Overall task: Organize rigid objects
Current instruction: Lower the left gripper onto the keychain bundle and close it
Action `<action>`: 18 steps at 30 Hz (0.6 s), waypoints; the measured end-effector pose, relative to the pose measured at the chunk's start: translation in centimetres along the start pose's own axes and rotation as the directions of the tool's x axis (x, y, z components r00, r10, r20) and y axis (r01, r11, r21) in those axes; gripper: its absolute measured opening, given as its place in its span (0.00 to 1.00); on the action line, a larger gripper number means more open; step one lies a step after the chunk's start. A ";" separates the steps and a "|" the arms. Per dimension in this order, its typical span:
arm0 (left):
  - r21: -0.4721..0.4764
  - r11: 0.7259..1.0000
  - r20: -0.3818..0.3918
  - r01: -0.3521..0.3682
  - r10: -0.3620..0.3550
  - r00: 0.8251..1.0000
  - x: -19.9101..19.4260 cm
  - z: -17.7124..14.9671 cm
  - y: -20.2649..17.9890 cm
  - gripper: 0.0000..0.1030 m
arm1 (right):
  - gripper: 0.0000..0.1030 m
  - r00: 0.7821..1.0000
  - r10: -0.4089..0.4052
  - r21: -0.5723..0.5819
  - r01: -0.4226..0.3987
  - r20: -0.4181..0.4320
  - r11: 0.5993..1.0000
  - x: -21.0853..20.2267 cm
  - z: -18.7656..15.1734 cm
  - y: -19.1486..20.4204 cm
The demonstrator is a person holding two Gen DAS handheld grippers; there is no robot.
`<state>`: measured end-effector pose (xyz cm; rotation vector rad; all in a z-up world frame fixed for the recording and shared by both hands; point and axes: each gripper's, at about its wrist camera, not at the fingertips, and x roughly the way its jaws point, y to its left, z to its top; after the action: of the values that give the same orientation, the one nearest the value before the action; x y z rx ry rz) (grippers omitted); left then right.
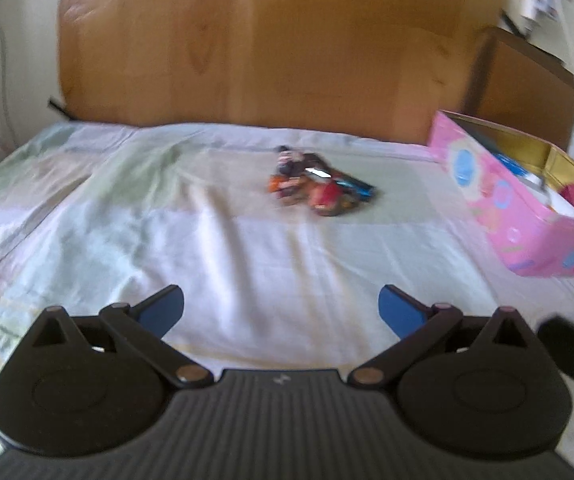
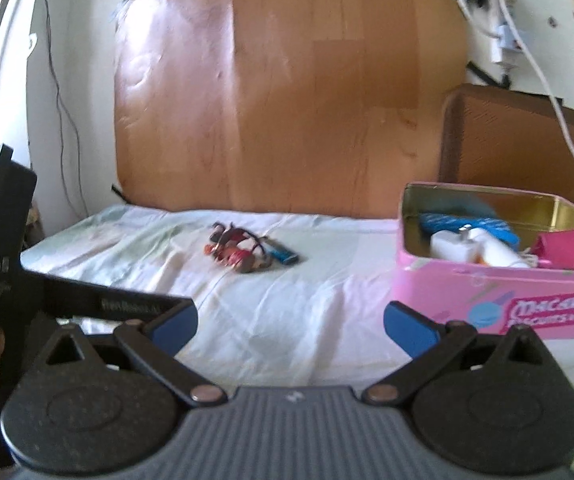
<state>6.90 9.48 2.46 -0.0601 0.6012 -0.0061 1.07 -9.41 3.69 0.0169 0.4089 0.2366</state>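
A small pile of rigid items (image 1: pixel 315 186) (image 2: pixel 243 252), red, orange and dark pieces with a blue lighter (image 2: pixel 283 255), lies mid-bed on the pale sheet. A pink tin box (image 1: pixel 527 220) (image 2: pixel 499 296) stands open to the right, holding a white item (image 2: pixel 475 250), a blue item (image 2: pixel 447 222) and a pink-red item (image 2: pixel 567 250). My left gripper (image 1: pixel 281 310) is open and empty, well short of the pile. My right gripper (image 2: pixel 291 322) is open and empty too, with the tin just right of its right finger.
A wooden headboard (image 2: pixel 287 100) rises behind the bed. A brown cabinet (image 2: pixel 515 140) sits behind the tin, with white cables (image 2: pixel 527 40) on the wall above. The left gripper's black body (image 2: pixel 3 240) shows at the left edge of the right wrist view.
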 end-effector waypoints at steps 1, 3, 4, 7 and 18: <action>-0.014 1.000 -0.001 -0.001 0.001 1.000 0.2 0.1 0.5 1.00 | 0.99 1.000 0.006 -0.005 -0.006 -0.007 1.000 0.3 0.0 0.2; -0.040 0.999 0.001 -0.001 0.001 1.000 0.5 0.2 1.7 1.00 | 0.99 1.000 0.016 -0.020 -0.016 -0.014 1.000 0.8 0.2 0.8; -0.052 0.999 0.005 -0.003 0.003 1.000 0.6 0.3 2.2 1.00 | 0.99 1.000 0.022 -0.027 -0.022 -0.017 0.999 1.0 0.3 1.0; -0.088 0.996 0.018 0.012 -0.010 1.000 0.9 0.8 3.6 1.00 | 0.97 0.998 0.043 -0.055 -0.045 -0.035 0.997 2.1 0.8 1.9; -0.004 0.991 0.067 0.137 -0.137 0.988 3.5 6.2 4.1 0.73 | 0.58 0.977 0.140 -0.072 -0.153 -0.160 0.986 11.2 3.7 2.1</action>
<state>13.27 13.83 5.33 -0.1092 0.5295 -0.1346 12.05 -4.63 2.88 -0.0545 0.5531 0.4022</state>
